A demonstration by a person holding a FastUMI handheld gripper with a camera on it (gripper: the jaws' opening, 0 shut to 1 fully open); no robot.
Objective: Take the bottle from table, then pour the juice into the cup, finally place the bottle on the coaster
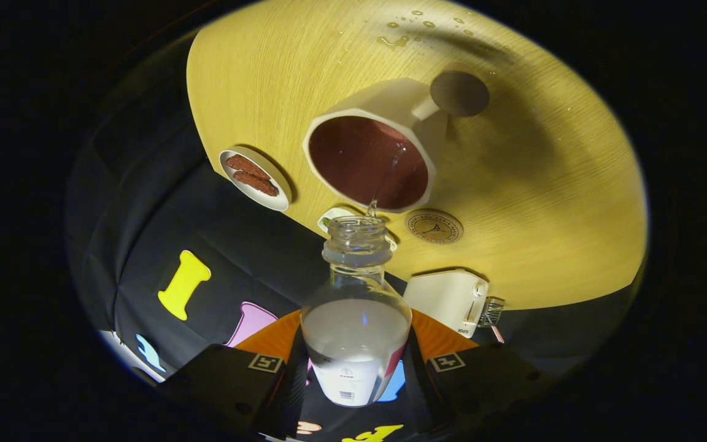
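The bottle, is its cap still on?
No, the bottle, gripped between the gripper fingers, has an open neck, with liquid running into the cup.

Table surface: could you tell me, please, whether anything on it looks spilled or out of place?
Yes: small clear droplets lie on the wooden table beyond the cup, looking like splashed liquid. The bottle, gripped between the fingers, is tipped toward the cup, with a thin stream entering it.
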